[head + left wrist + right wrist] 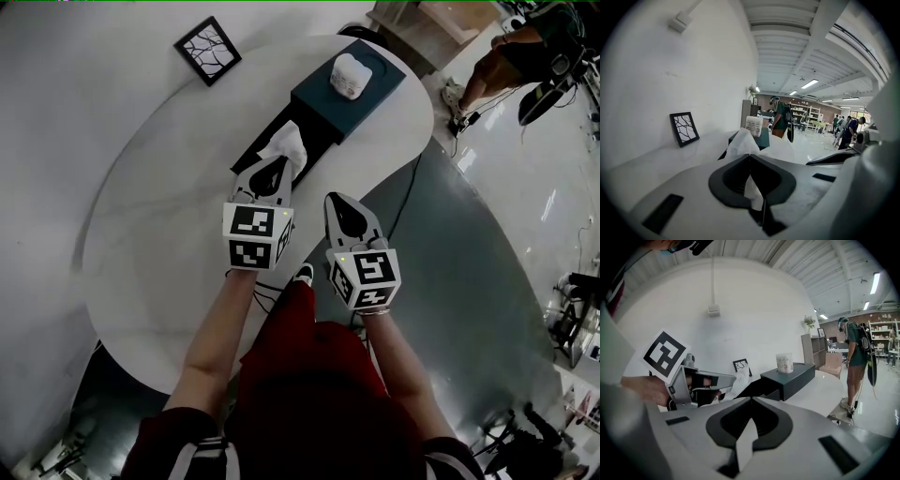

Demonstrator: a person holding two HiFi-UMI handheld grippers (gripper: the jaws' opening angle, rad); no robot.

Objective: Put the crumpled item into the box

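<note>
1. left gripper (pixel 750 156): jaws clamped on the crumpled item (pixel 743 142), a white tissue-like wad. Most of it puffs out past the tips; a bit shows in the hollow behind them. It's pinched at one edge, prob. so the bulk hangs free & drops clean on release.
2. right gripper (pixel 751 399): jaws together, nothing btwn the tips. There's a pale sliver in the hollow behind them, can't tell what it is. This gripper sits just beside the left one, nearer the table (pixel 169 244) edge. It looks parked, since one gripper is enough for so light a wad.
3. Item location: at the left tips, over the near end of a dark flat panel (pixel 315 145) that runs out from the box (pixel 375 94). Not in the box yet.
4. The box is dark teal, ahead of both grippers, w/ a white tub (pixel 349 75) standing on its top. The top looks shut under the tub, so the panel may be the way in (drawer or tray?). Can't tell.
5. Next, my guess: carry the wad fwd to the opening & let go only once over it. Risk: the tissue clings to a pad or drifts off to the side.
6. Framed picture (pixel 208 49): at the table's far side, well apart from the work.
</note>
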